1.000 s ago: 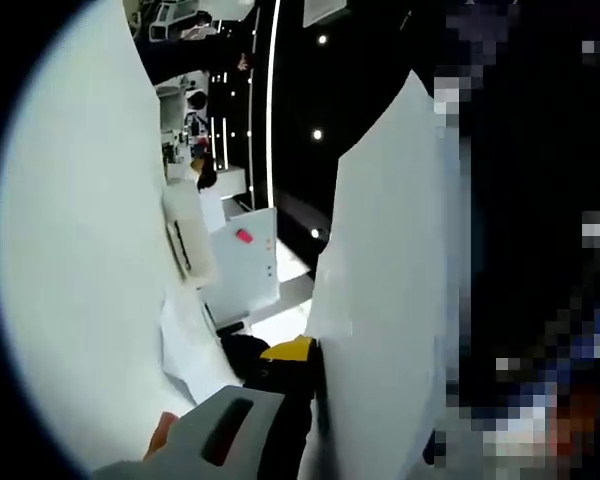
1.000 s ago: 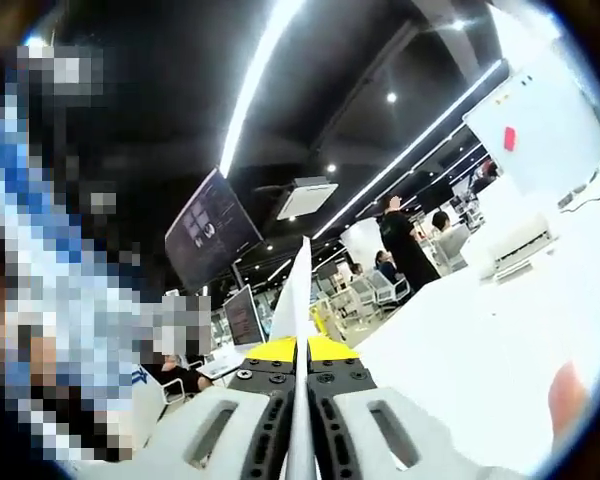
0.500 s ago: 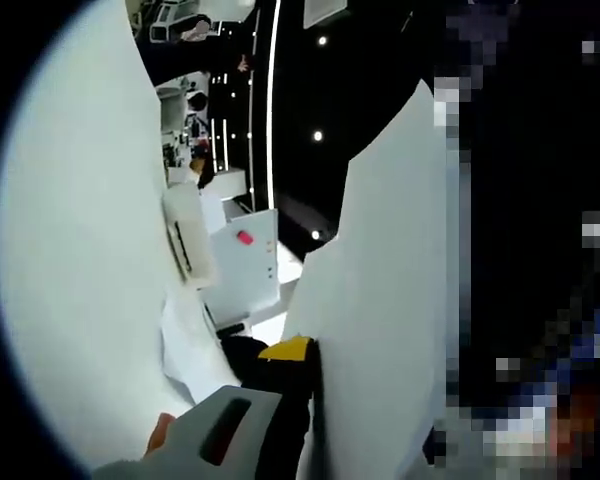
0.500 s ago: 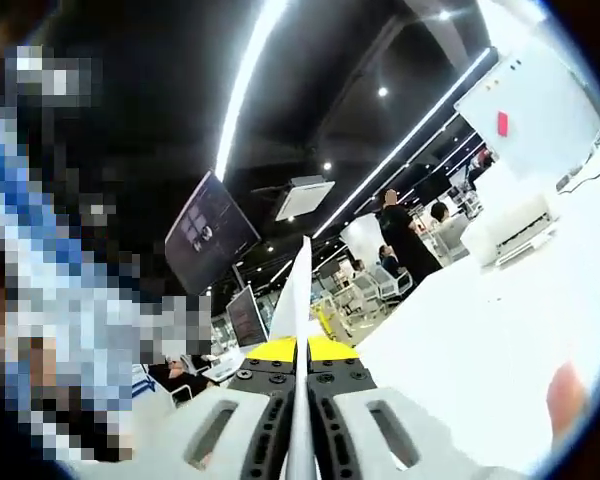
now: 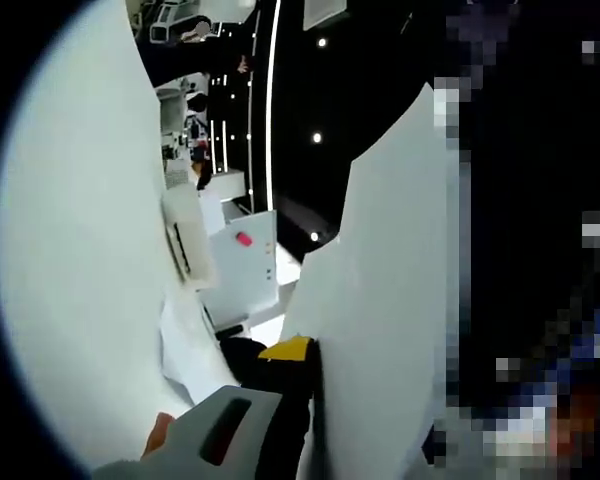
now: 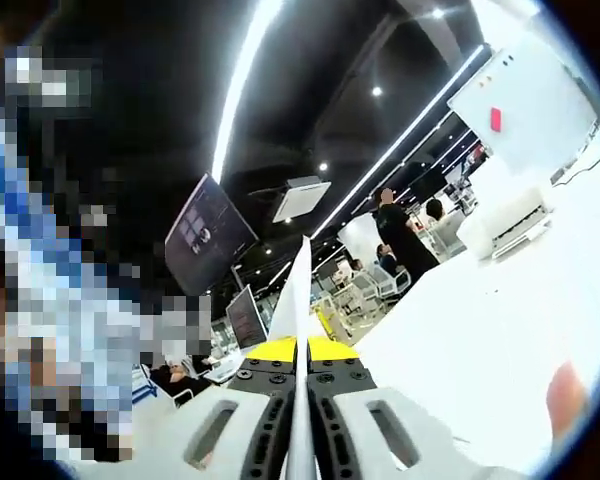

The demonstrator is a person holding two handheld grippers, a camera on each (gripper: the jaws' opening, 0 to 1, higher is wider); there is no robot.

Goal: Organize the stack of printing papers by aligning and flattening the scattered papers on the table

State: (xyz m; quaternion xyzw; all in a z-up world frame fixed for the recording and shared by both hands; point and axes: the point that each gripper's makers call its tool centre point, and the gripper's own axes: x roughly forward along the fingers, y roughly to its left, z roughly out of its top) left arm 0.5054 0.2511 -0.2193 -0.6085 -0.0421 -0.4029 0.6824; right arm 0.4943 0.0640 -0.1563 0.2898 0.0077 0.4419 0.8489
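The stack of papers [image 6: 298,300] stands on edge between the right gripper [image 6: 300,375], whose jaws are pressed together on it with only the sheets between them. In the left gripper view the same papers [image 5: 385,300] rise as a broad white sheet, clamped at the near edge by the left gripper [image 5: 310,400], its jaws closed on them. The white table [image 6: 480,340] spreads to the right, with a white printer [image 6: 505,225] at its far side and a person [image 6: 398,240] standing beyond.
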